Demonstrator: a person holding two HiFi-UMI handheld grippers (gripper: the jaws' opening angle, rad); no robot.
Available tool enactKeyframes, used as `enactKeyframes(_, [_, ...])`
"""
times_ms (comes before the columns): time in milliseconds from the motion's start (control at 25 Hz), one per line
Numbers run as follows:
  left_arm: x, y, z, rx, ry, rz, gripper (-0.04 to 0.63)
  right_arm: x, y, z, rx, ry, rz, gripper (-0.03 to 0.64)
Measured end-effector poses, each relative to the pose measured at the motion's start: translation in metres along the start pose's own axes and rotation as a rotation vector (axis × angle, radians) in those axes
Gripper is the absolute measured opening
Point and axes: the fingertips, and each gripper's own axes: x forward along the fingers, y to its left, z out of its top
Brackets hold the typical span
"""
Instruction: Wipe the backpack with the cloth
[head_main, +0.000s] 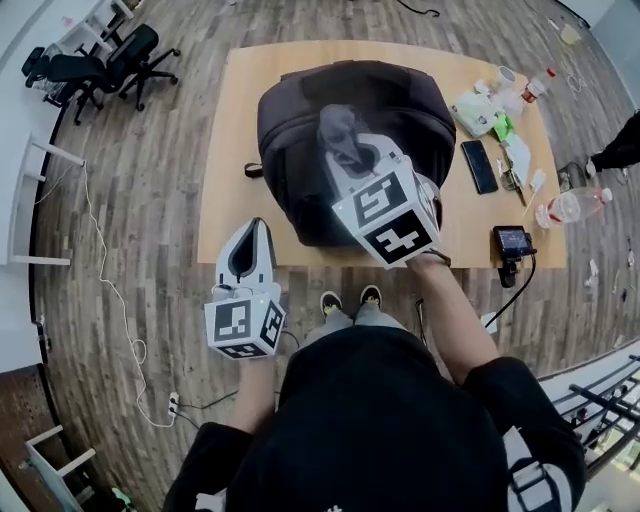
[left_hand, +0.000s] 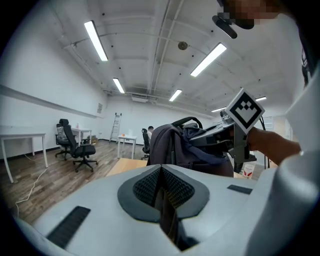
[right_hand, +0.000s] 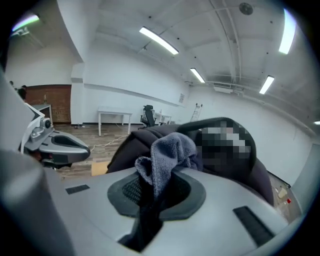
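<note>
"Wiping begun yet?"
"Can't tell; the right gripper pinches the grey cloth at the top of the backpack on the tabletop"
"And the left gripper?"
"Closed on nothing, off the near edge; the wiping looks mostly ahead"

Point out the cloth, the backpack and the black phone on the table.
cloth (right_hand: 167, 150), right gripper view, on its bunched grey top.
backpack (head_main: 295, 150), head view, on its dark left side.
phone (head_main: 479, 166), head view, on the middle of its black face.
</note>
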Motion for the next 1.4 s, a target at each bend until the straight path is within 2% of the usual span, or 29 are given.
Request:
enactKeyframes(120, [-0.010, 0.010, -0.004, -0.012, 0.000, 0.032, 0.017, 0.007, 0.031, 0.027, -0.004, -0.055, 0.077, 0.051])
enactKeyframes(200, [-0.015, 0.014, -0.004, -0.017, -0.005, 0.049, 0.017, 0.011, 0.038, 0.033, -0.062, -0.044, 0.058, 0.051])
enactKeyframes(280, [-0.018, 0.017, -0.005, -0.021, -0.009, 0.061, 0.017, 0.012, 0.039, 0.034, -0.066, -0.037, 0.057, 0.051])
enactKeyframes(400, [-0.022, 0.023, -0.008, -0.027, -0.005, 0.070, 0.017, 0.010, 0.051, 0.020, -0.094, 0.020, 0.109, 0.050])
enactKeyframes(520, [-0.021, 0.024, -0.011, -0.037, 0.000, 0.067, 0.017, 0.006, 0.081, -0.009, -0.144, 0.114, 0.217, 0.051])
enactKeyframes(640, [-0.016, 0.020, -0.012, -0.032, 0.006, 0.054, 0.017, -0.002, 0.095, -0.021, -0.170, 0.105, 0.245, 0.051])
enactKeyframes(840, [-0.004, 0.012, -0.009, -0.019, 0.013, 0.022, 0.017, -0.012, 0.082, -0.033, -0.203, 0.120, 0.199, 0.049])
enactKeyframes(1040, [0.009, -0.004, -0.010, -0.011, 0.023, -0.027, 0.017, -0.033, 0.038, -0.068, -0.164, 0.191, 0.095, 0.050])
enactKeyframes(1240, [0.016, -0.016, -0.014, -0.005, 0.033, -0.059, 0.017, -0.058, 0.010, -0.086, -0.240, 0.237, -0.010, 0.050])
enactKeyframes(1400, [0.019, -0.017, -0.015, -0.003, 0.037, -0.073, 0.017, -0.084, -0.022, -0.103, -0.212, 0.252, -0.109, 0.050])
